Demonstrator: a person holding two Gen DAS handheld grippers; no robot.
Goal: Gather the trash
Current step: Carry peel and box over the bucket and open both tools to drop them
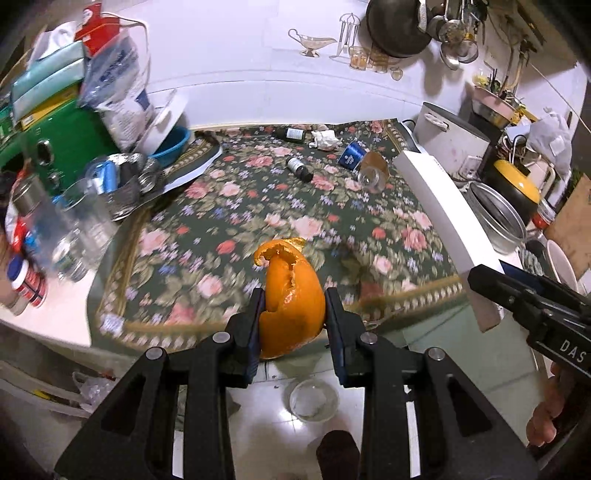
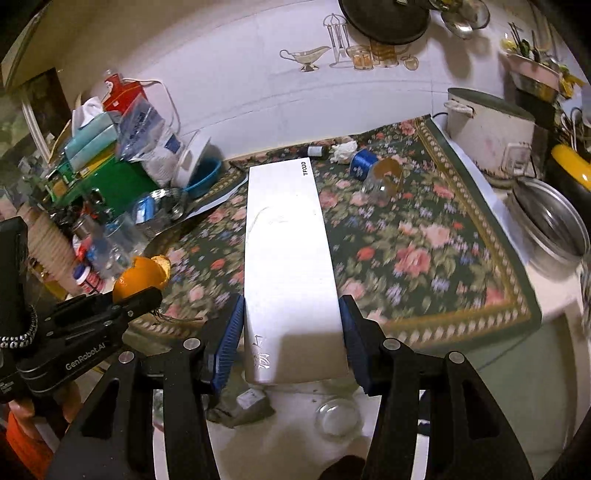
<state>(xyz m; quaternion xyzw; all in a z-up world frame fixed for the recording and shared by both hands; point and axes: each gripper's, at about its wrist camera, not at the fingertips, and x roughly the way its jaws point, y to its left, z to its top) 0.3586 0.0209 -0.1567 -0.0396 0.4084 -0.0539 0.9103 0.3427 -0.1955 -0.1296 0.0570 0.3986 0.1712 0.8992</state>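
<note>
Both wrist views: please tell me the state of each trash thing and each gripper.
left gripper: shut on orange peel
right gripper: shut on white box
glass jar: lying on its side
dark bottle: lying down
crumpled tissue: on the cloth

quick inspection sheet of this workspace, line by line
surface: floral cloth over a white counter, a glass bowl on the floor below.
job's things: orange peel and long white box both held; on the cloth lie two dark bottles, crumpled tissue, blue can and a tipped jar.
clutter: green box, plastic bags, tins and jars at left; pots at right.
grippers: left gripper shut on the peel; right gripper shut on the box.
cables: white cord by the wall at left.
surroundings: tiled kitchen wall, hanging pan and utensils.
</note>
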